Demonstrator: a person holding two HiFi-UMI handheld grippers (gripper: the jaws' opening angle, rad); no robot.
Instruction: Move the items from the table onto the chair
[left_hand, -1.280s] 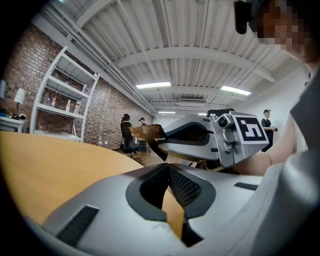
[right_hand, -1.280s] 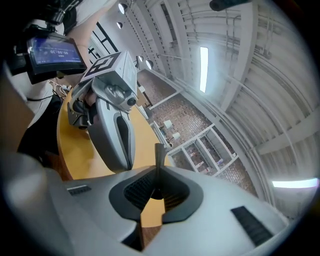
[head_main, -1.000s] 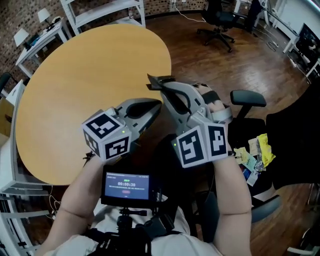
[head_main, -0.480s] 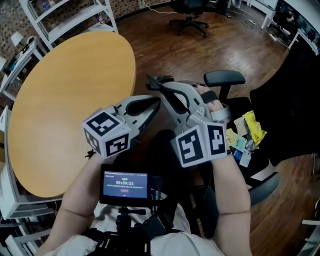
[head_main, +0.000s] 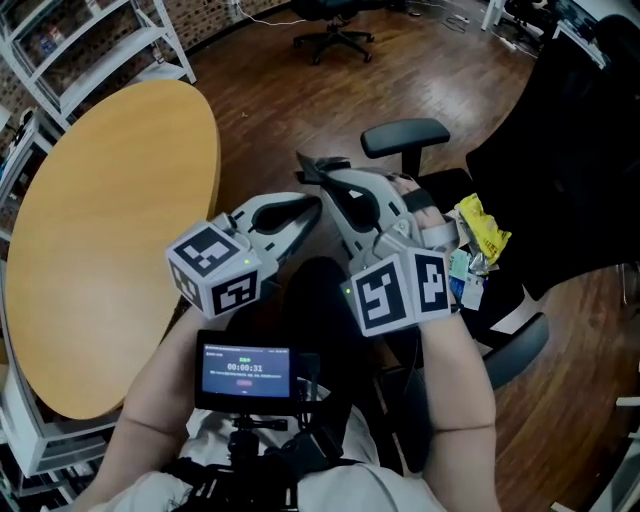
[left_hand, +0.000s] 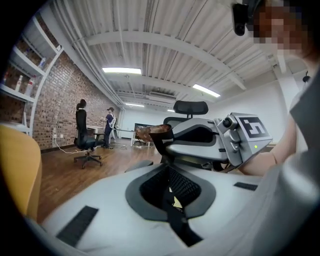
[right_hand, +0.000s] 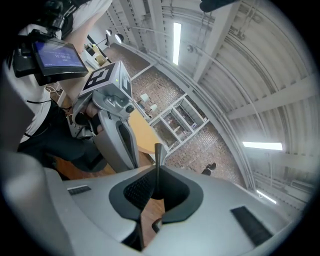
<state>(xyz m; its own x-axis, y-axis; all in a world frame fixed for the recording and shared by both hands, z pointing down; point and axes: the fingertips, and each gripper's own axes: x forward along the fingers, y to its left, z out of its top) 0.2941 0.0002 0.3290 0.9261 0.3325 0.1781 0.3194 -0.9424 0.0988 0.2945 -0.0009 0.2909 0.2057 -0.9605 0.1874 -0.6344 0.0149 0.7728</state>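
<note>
As they hover side by side, the left gripper (head_main: 312, 208) and right gripper (head_main: 308, 168) both have jaws pressed together on nothing. Packets (head_main: 478, 238) lie on the chair (head_main: 405, 135), apart from the table (head_main: 110, 200).

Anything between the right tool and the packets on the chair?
Nothing visible does. The packets lie uncovered on the chair seat, off to the right tool's right; the tool points away from them.
</note>
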